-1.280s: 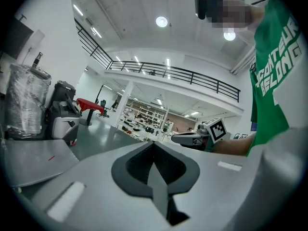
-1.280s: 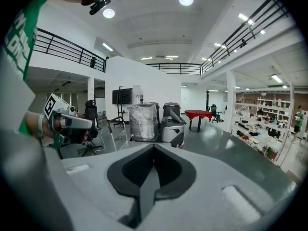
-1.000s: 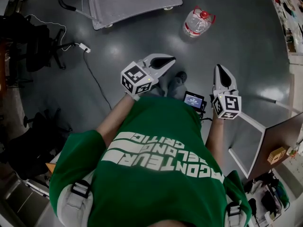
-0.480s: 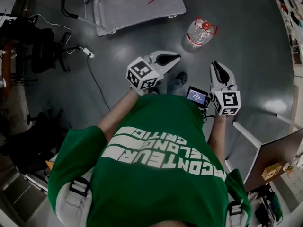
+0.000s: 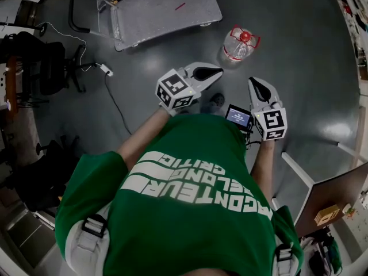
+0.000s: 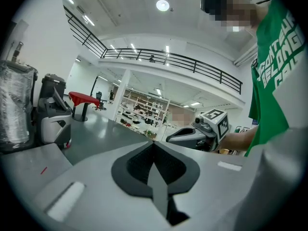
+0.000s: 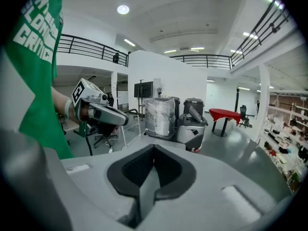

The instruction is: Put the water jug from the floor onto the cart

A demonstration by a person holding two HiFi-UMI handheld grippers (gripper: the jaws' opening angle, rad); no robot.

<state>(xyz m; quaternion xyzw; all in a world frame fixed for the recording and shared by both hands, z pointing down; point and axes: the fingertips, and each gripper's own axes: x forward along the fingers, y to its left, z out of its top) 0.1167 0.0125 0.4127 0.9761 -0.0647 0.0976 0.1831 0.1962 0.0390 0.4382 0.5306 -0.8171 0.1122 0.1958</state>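
In the head view the clear water jug point(image 5: 238, 43) with a red cap and red handle stands on the grey floor. The flat grey cart point(image 5: 161, 10) is parked to its upper left. My left gripper point(image 5: 217, 71) is shut and empty, and points toward the jug from a short way below and left of it. My right gripper point(image 5: 252, 83) is below the jug; its jaws have just closed, with nothing between them. Both gripper views show the jaws together, the left gripper point(image 6: 154, 143) and the right gripper point(image 7: 154, 147). The jug is in neither gripper view.
Black office chairs point(image 5: 49, 62) and a white power strip point(image 5: 103, 69) with its cable lie at the left. A white-framed table point(image 5: 313, 180) stands at the lower right. A small screen point(image 5: 237, 116) hangs at the person's chest. A floor-cleaning machine point(image 7: 192, 124) and a wrapped stack point(image 7: 160, 115) stand ahead.
Both grippers have moved forward toward the jug, which now lies closer to their tips. The cart has shifted a little in the view.
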